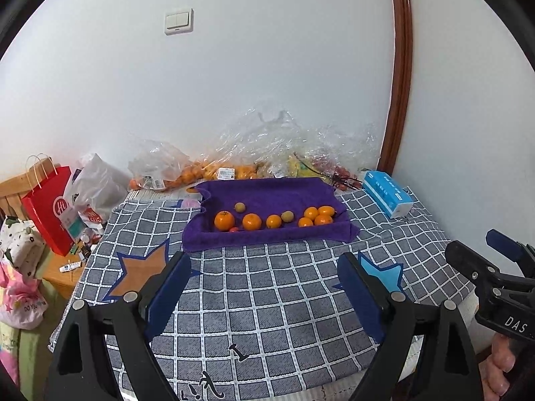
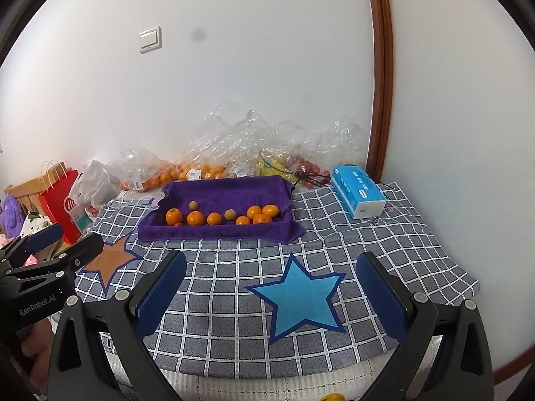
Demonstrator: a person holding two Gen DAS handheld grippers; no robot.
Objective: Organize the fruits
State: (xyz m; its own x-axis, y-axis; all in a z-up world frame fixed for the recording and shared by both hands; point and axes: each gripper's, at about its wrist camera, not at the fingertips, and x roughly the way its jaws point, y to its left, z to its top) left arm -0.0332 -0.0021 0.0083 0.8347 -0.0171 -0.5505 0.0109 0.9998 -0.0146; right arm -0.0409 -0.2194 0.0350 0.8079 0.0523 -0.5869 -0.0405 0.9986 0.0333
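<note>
A purple towel-lined tray sits at the far middle of the table. It holds several oranges, two small green-yellow fruits and a small red fruit. My left gripper is open and empty, low over the checked cloth, well short of the tray. My right gripper is open and empty over the blue star. Each gripper shows at the edge of the other's view.
Clear plastic bags with oranges and other fruit lie against the wall behind the tray. A blue tissue box stands at the right. A red paper bag and clutter are off the table's left edge.
</note>
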